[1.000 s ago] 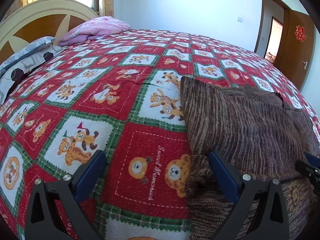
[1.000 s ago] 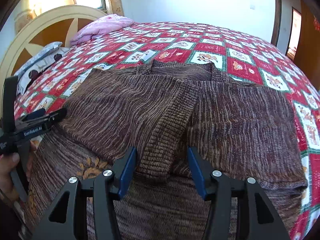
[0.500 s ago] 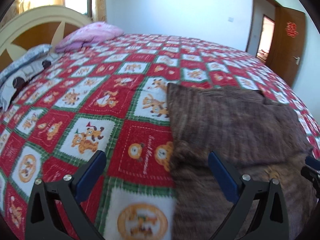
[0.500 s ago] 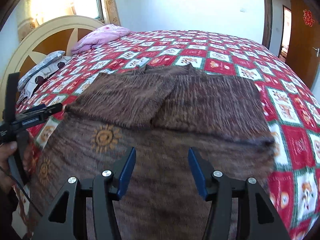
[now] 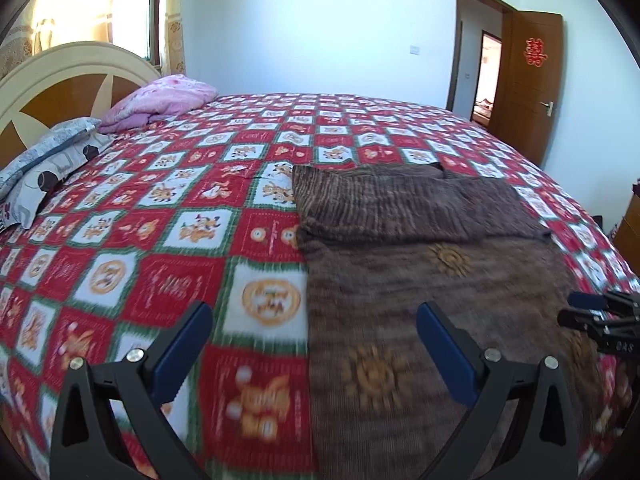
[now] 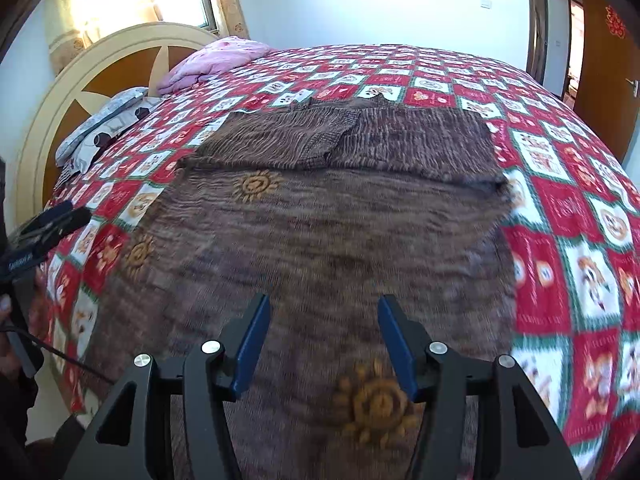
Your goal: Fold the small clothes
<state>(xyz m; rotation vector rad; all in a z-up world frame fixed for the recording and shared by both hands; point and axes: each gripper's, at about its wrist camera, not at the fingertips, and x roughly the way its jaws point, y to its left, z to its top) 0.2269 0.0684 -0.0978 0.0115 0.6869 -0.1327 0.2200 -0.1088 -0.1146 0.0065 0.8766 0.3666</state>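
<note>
A brown knit sweater with orange sun motifs lies flat on the red checked bedspread. Both sleeves are folded in across its far part. My left gripper is open and empty, above the sweater's left edge near the hem end. My right gripper is open and empty, above the sweater's near middle. The right gripper's tip shows at the right edge of the left wrist view. The left gripper shows at the left edge of the right wrist view.
A pink quilt and a grey patterned pillow lie by the wooden headboard at the far left. A brown door stands open at the far right. Bedspread stretches beyond the sweater.
Both grippers have pulled back toward me and risen from the folded sleeves. More of the sweater's lower body with sun motifs shows. The sleeves stay folded.
</note>
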